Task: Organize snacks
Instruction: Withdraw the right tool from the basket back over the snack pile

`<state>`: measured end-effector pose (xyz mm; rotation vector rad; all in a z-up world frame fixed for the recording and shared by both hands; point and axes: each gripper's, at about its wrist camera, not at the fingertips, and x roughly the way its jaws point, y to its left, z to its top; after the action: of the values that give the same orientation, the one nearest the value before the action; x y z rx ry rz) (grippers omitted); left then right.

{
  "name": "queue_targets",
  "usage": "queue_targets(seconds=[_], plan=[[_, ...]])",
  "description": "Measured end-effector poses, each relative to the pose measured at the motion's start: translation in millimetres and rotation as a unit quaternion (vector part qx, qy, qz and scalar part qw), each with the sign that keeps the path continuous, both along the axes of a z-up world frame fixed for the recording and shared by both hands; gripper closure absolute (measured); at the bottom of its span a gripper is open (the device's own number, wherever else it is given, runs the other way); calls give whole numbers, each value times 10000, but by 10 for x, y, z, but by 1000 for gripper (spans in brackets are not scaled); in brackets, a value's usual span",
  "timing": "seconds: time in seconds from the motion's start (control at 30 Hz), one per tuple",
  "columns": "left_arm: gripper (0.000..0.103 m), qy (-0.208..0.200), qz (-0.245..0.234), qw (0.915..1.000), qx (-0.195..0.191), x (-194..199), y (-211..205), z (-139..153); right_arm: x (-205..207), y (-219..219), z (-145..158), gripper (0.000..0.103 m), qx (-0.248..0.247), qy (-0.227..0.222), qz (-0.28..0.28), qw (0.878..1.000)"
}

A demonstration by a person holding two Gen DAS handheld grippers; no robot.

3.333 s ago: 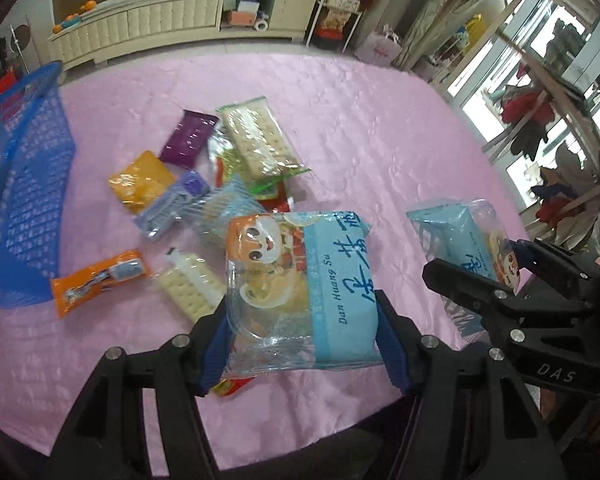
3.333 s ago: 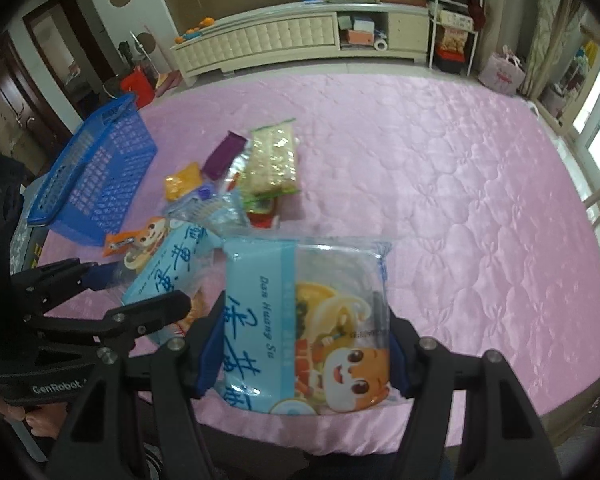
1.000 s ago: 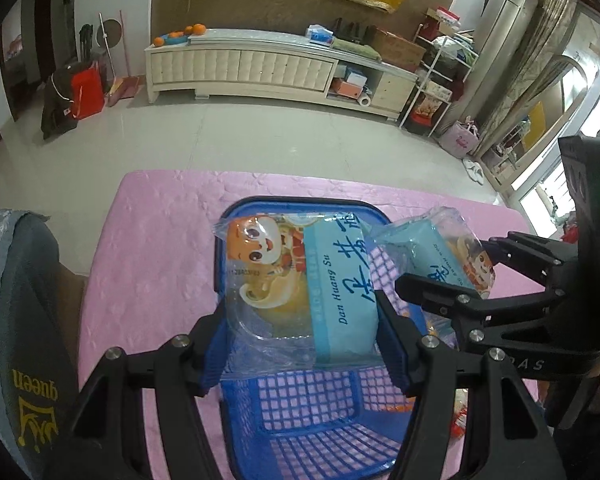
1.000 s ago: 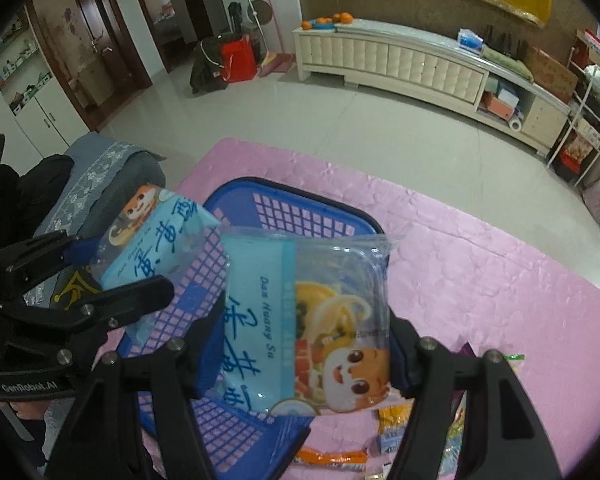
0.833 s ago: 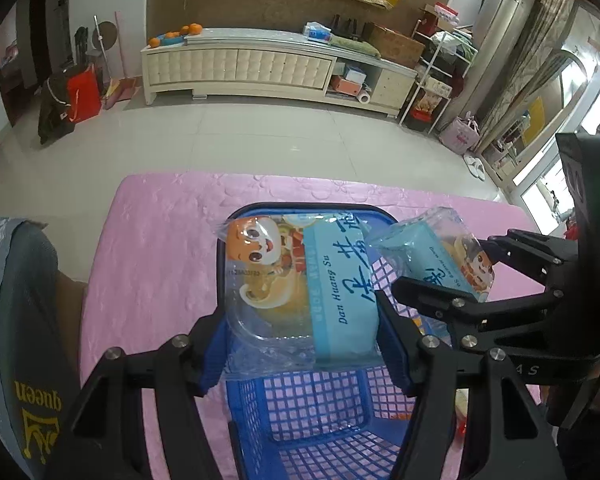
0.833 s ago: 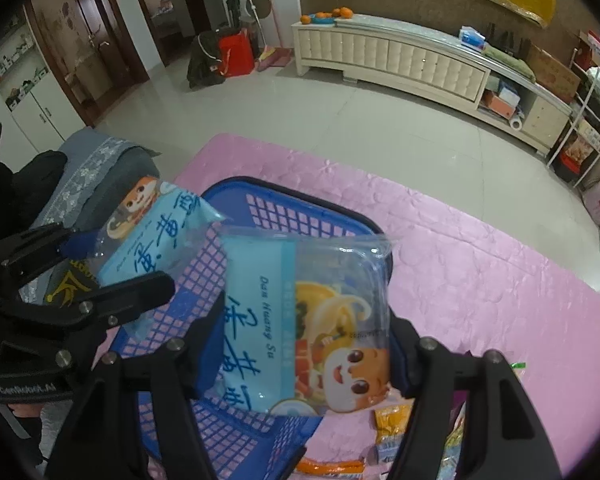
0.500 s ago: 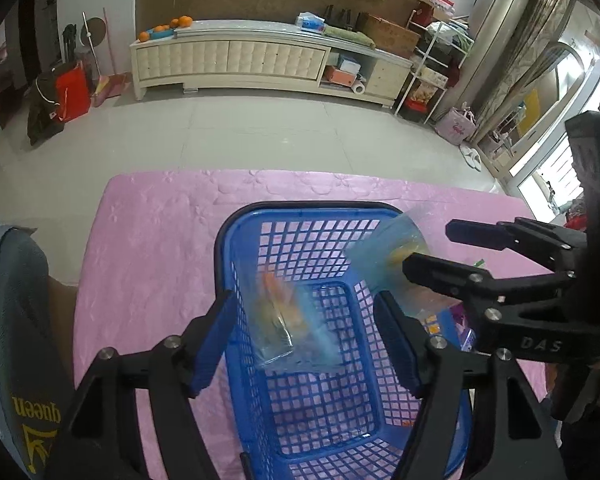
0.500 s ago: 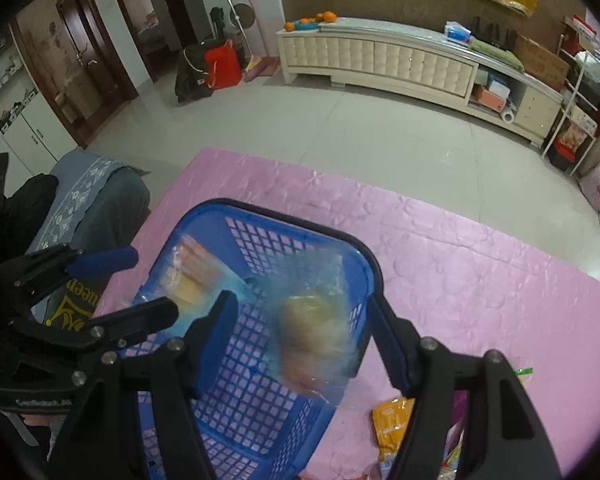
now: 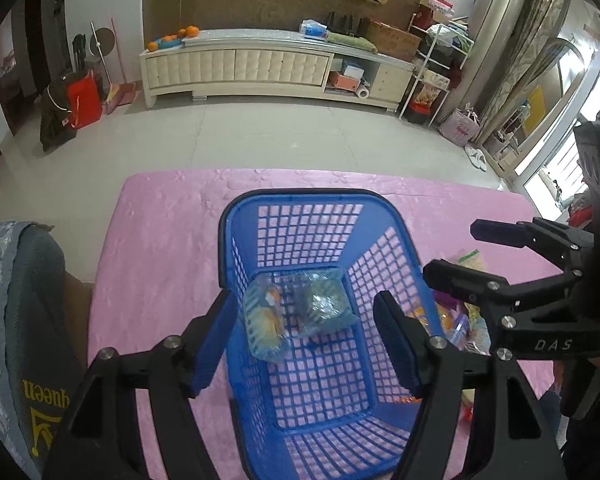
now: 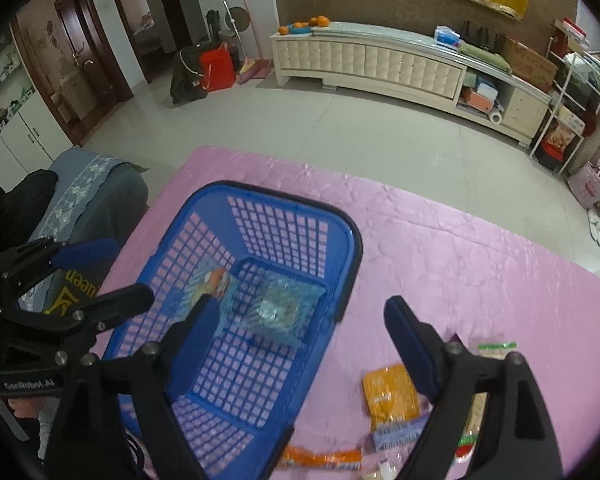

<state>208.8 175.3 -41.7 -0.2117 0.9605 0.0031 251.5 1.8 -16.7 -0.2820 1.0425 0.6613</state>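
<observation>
At the far left of the left wrist view a grey cloth with yellow lettering drapes beside the pink tablecloth, and next to it the left gripper hangs over the blue basket, its jaws having just been spreading and now standing apart with nothing between them. Down inside the basket lie the two light-blue snack packs, side by side on the mesh floor toward the far wall, so this pair looks delivered. Further right, the right gripper straddles the basket's near-right rim, its jaws likewise just widened, apart and empty. Beyond the basket's right side much remains: an orange packet, a pale purple packet just below it, a long orange stick pack near the bottom edge, and a clear cracker pack with a green strip, all loose on the cloth. By my judgement the job is only begun. The packs in the basket blur under glare, so their print cannot be read, and the right gripper's fingers cover part of the remaining pile, whose full count cannot be told.
</observation>
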Motion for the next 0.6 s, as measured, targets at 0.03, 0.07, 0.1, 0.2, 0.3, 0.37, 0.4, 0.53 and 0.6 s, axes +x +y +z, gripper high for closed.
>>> queue_targets(seconds=[0.03,0.07,0.1,0.2,0.3,0.37,0.4,0.53,0.6], plan=[[32,-23,2,10000,23,-56,-41,34,-36,-34,32,16,13,-14,-1,10000],[32,-66,-9,10000,52,-120,-97,86,-80,-72,63,16,31,-34,-15,10000],[32,-103,-12,9999,59,-168,-128,107,-127,-118,99,16,44,-45,-29,10000],[32,-207,-43,9997,74,-316,-257,234,-247,-258,200,16,120,-57,-54,9999],[31,-291,-43,9995,125,-427,-359,329,-377,-397,313,16,231,-63,-114,9996],[30,-377,-84,9991,168,-507,-433,388,-461,-476,375,16,281,-103,-124,9995],[27,-398,-100,9990,190,-547,-474,412,-505,-521,410,16,307,-121,-135,9994],[24,-502,-132,9983,280,-701,-630,512,-639,-690,516,16,410,-143,-207,9988],[23,-527,-153,9982,244,-781,-695,541,-721,-767,581,16,403,-221,-225,9987]])
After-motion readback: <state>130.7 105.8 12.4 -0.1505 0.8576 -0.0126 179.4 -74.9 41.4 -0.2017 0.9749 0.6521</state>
